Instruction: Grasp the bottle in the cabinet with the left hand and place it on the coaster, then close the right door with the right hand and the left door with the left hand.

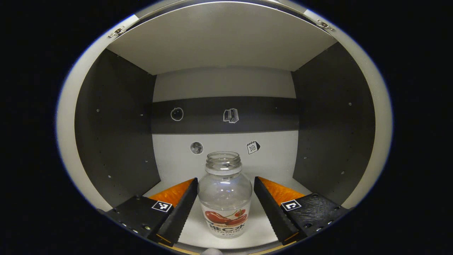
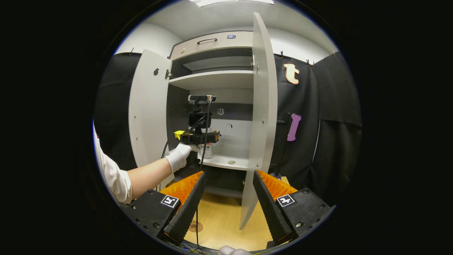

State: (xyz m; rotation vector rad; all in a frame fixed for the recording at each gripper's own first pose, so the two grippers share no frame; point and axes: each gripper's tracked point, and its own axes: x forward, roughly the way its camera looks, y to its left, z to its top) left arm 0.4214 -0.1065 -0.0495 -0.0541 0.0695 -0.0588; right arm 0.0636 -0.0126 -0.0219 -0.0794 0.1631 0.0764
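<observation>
A clear, capless bottle with a red-printed label stands upright on the pale cabinet shelf. My left gripper is open, one finger on each side of the bottle and close to it, neither pressing on it. In the right gripper view a gloved hand holds the left gripper inside the cabinet, in front of the bottle. The left door and right door both stand open. My right gripper is open and holds nothing, low in front of the cabinet. A round coaster lies on the wooden table.
Dark side walls and an upper shelf enclose the bottle's compartment. Small stickers dot the back wall. A small round disc lies on the shelf. A cable hangs from the left gripper to the table.
</observation>
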